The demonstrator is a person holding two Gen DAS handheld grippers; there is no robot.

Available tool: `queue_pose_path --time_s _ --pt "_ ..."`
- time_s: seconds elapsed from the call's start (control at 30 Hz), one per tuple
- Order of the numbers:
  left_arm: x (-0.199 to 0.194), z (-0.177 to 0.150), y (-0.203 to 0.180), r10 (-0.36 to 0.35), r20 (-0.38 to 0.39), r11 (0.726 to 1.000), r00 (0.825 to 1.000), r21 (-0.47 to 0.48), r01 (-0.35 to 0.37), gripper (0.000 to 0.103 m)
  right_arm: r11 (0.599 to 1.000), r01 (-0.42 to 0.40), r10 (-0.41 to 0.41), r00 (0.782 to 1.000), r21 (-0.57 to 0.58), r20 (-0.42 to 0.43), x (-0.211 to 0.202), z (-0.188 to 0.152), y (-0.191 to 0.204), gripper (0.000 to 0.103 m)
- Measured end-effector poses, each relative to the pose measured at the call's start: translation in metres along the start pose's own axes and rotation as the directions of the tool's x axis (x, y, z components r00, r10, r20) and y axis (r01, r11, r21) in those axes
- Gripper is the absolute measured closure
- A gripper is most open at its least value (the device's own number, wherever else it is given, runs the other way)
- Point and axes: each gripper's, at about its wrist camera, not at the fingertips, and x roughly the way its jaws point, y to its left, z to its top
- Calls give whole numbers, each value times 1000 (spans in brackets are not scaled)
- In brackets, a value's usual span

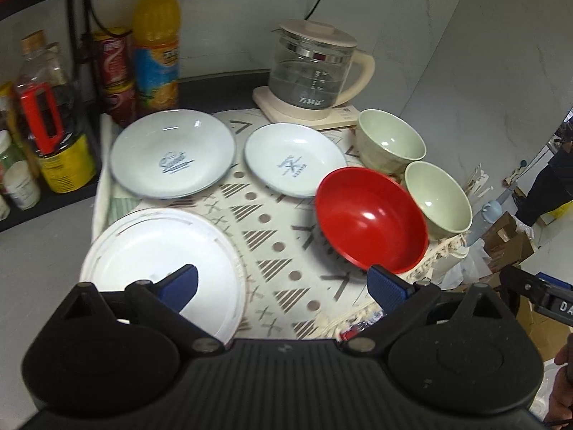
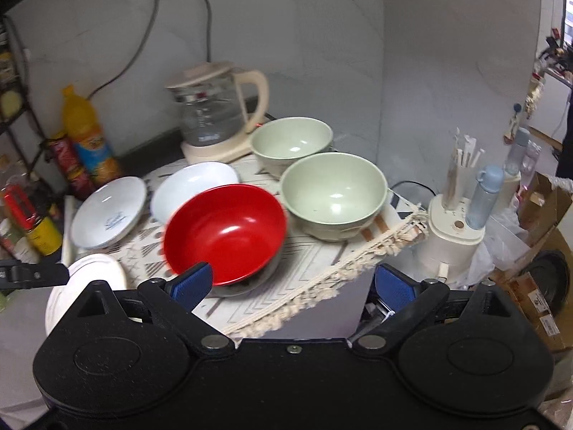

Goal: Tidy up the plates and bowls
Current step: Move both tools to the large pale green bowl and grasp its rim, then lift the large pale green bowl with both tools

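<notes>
Red bowl [image 2: 229, 231] tilted — mouth toward right tool [image 2: 292, 285]

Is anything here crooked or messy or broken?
Nothing looks broken or spilled. The red bowl sits tipped, its rim higher on the far side than the near side, unlike the two green bowls behind it, which stand level. The mat's fringed edge hangs over the table edge on the right.

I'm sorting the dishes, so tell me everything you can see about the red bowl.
The red bowl is glossy, plastic-looking, round and wide, red inside with a dark underside. It looks empty and sits tilted on the patterned mat, near its fringed edge. Pale green bowls stand close beside it and a white plate behind. Neither set of tongs holds it.
</notes>
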Motion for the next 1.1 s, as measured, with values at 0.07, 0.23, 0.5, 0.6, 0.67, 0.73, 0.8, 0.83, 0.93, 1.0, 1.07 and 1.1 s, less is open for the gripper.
queue_pose_path --time_s 0.07,0.23,0.5,0.6,0.67,0.73,0.8,0.83,0.93,1.0,1.07,1.1 --pt "9 8 -7 0 -3 1000 1000 -4 0 4 1000 6 -6 1000 10 -1 8 6 -8 6" --pt "30 28 -30 1 20 1000 1000 -8 -1 8 1000 -9 9 1000 30 -6 38 25 -29 6" --pt "73 63 -82 20 -3 1000 1000 -7 -20 19 998 -64 64 997 13 -44 85 59 -62 20" --pt "92 73 -100 10 -32 1000 999 -18 -10 31 998 -60 63 994 31 -85 105 67 -77 21" --pt "105 78 -113 5 -38 1000 999 -18 -6 34 997 -72 75 992 30 -103 116 71 -86 22" --pt "117 82 -124 4 -46 1000 999 -13 -5 41 996 -86 88 989 24 -120 126 73 -94 26" --pt "129 86 -135 -7 -54 1000 999 -23 6 44 994 -103 105 985 23 -139 136 75 -101 27" --pt "134 88 -141 -7 -59 1000 998 -27 5 47 994 -108 110 983 19 -150 142 76 -104 30" --pt "150 95 -156 -13 -66 1000 998 -22 11 51 992 -125 123 976 3 -178 155 79 -109 34" --pt "160 99 -164 -14 -80 1000 997 -17 12 55 992 -127 123 973 -11 -195 163 80 -111 37" --pt "171 103 -171 -20 -99 1000 995 -14 19 59 992 -126 122 970 -8 -211 169 80 -117 40" --pt "175 104 -174 -26 -107 1000 994 -7 26 61 992 -125 122 968 -1 -219 172 81 -119 41"
